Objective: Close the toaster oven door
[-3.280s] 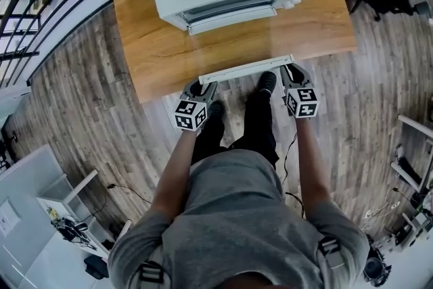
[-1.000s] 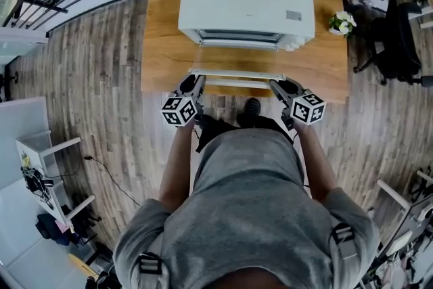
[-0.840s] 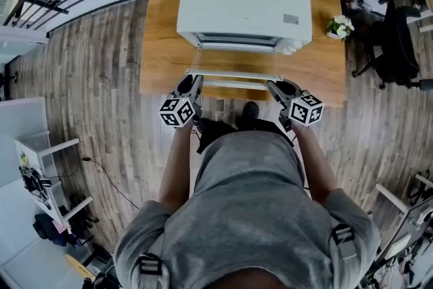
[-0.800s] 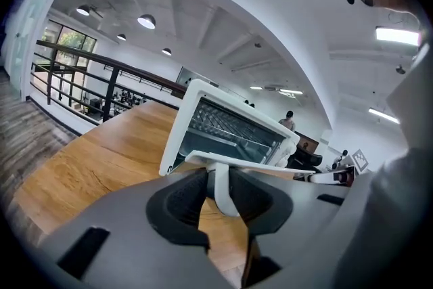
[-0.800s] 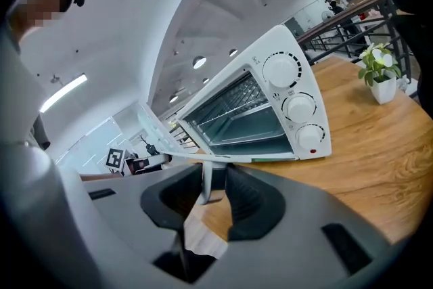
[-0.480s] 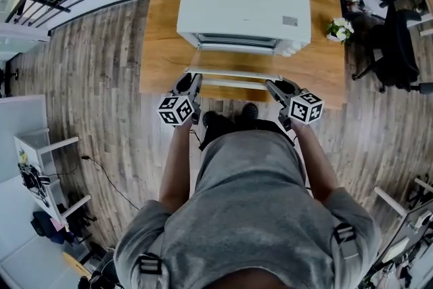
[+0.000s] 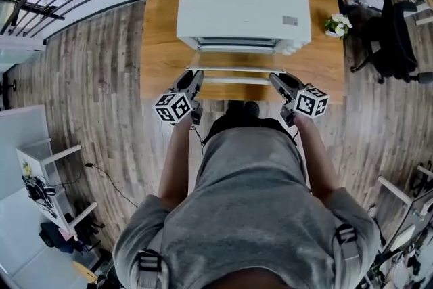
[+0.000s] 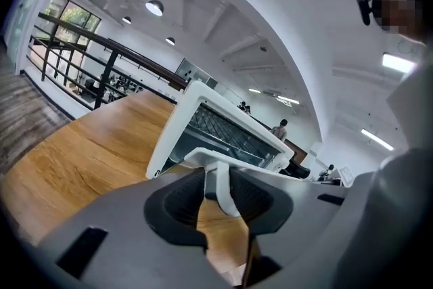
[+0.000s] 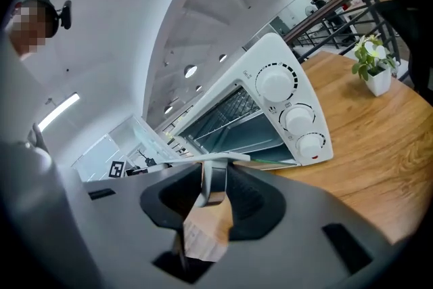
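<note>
While the left gripper (image 7: 193, 80) and right gripper (image 7: 276, 81) each clamp the door handle (image 7: 237, 80), uneven lifting could twist it out of one grip.

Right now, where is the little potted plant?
In the head view the potted plant stands at the right edge of the wooden table, just right of the toaster oven.

Smooth painted-metal toaster oven (image 7: 243, 3) on matt wood-grain table (image 7: 162, 44)
</note>
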Demonstrator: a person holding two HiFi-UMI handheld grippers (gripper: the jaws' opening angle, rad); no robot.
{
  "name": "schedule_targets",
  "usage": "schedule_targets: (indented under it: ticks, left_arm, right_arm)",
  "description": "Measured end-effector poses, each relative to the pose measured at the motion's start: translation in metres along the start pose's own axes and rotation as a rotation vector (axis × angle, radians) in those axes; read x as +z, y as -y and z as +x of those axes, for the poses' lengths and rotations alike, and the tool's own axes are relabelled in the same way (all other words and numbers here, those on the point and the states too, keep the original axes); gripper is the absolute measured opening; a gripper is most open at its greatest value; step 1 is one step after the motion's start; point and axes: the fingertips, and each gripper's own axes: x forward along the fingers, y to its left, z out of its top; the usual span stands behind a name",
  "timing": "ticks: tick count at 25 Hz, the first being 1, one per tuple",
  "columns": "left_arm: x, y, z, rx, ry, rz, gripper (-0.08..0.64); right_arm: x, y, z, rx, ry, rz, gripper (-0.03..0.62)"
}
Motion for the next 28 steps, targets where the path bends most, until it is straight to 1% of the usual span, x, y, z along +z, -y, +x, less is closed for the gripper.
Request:
schedule_targets:
  ticks: [7, 12, 15, 17, 21, 23, 25, 28]
  left_arm:
    - [0.008, -0.001, 0.013, -0.140, 0.023, -0.130, 0.124]
    - [0.015, 0.001, 0.020, -0.242, 0.029, -0.220, 0.124]
    - [0.023, 0.002, 0.024, -0.294, 0.046, -0.301, 0.124]
    - [0.028, 0.001, 0.025, -0.319, 0.055, -0.342, 0.124]
    - [0.038, 0.000, 0.031, -0.343, 0.053, -0.367, 0.127]
    - [0.043, 0.006, 0.034, -0.403, 0.064, -0.380, 0.133]
    - [0.051, 0.012, 0.037, -0.455, 0.084, -0.406, 0.141]
    - [0.056, 0.009, 0.041, -0.469, 0.102, -0.451, 0.149]
  right_arm:
    - [0.014, 0.005, 0.003, -0.033, 0.053, 0.041, 0.124]
    - [0.025, 0.006, 0.004, -0.038, 0.099, 0.083, 0.126]
    - [0.034, 0.004, 0.006, -0.033, 0.129, 0.112, 0.127]
    - [0.039, 0.003, 0.007, -0.033, 0.148, 0.126, 0.129]
    - [0.051, 0.003, 0.010, -0.040, 0.190, 0.170, 0.130]
    - [0.056, 0.002, 0.010, -0.056, 0.209, 0.188, 0.130]
    - [0.062, 0.002, 0.011, -0.042, 0.242, 0.204, 0.132]
    - [0.072, 0.000, 0.014, -0.012, 0.285, 0.202, 0.132]
